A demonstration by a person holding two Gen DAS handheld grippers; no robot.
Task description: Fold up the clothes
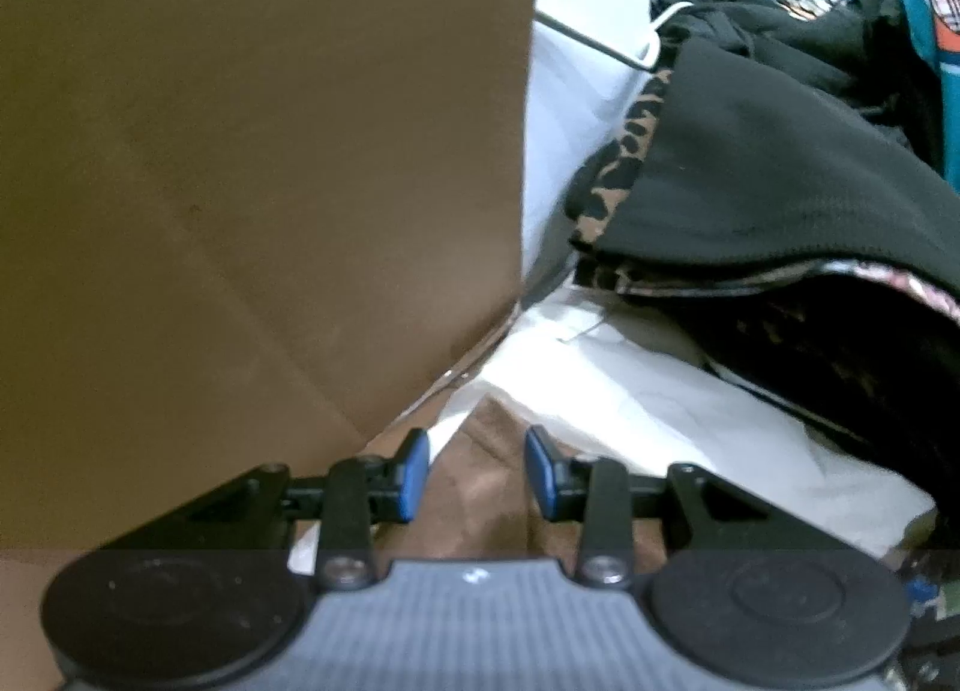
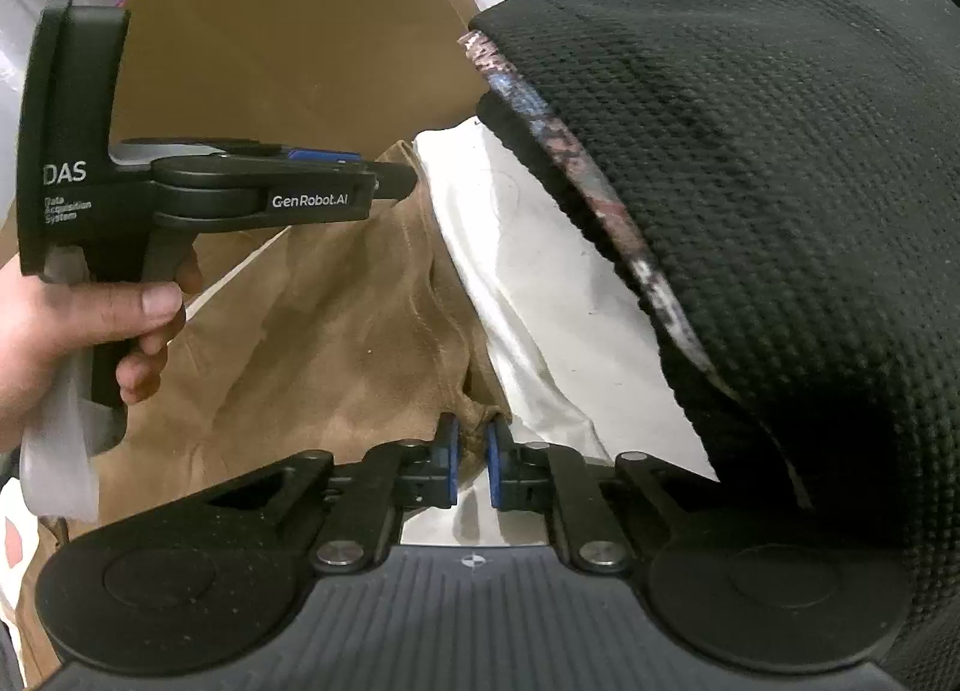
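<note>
My right gripper (image 2: 471, 460) jaws pinch the tan garment (image 2: 312, 331) at lower centre; left gripper (image 1: 477, 475) jaws stand half open, empty above it. Folding has barely begun, I judge.

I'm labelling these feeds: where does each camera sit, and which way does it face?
Left wrist: on the left tongs, facing down at tan cloth beside a cardboard box; only its own open tongs show.
Right wrist: on the right tongs, pinching the tan cloth; the left hand shows.
Shared: cloth, box, black garment.
</note>
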